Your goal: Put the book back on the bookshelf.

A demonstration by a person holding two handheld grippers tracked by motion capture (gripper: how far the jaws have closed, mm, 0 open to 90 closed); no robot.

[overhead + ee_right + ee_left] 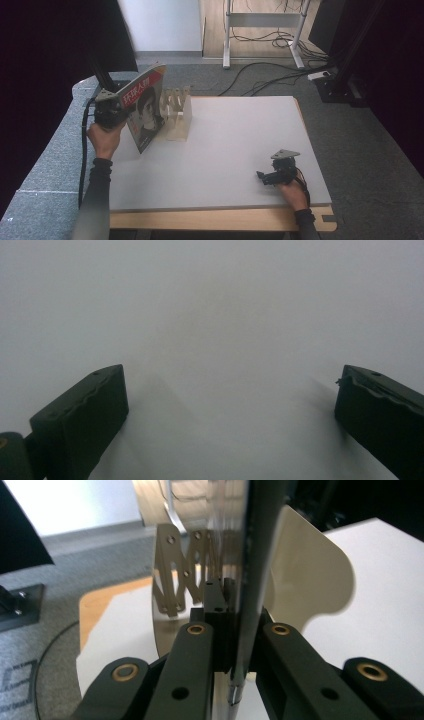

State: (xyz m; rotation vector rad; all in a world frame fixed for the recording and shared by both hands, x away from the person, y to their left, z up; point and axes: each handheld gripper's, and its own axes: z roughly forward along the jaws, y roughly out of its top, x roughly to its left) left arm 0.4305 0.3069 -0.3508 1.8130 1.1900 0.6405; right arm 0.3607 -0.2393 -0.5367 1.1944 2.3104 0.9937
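From above, the left gripper (114, 107) holds a magazine (146, 107) tilted on edge at the tabletop's (235, 145) far left, just beside a wooden slotted rack (177, 112). Its long axis runs from the red title band, up and away, down toward the person, cover facing right. The left gripper view shows the jaws pinching the magazine (250, 580) edge-on, rack (175, 575) behind. The right gripper (267, 176) rests near the tabletop's front right; its own view shows jaws spread wide over bare white surface.

The wooden rack (177, 112) and a tilted magazine (146, 107) crowd the table's (235, 145) far-left corner; elsewhere lies open.
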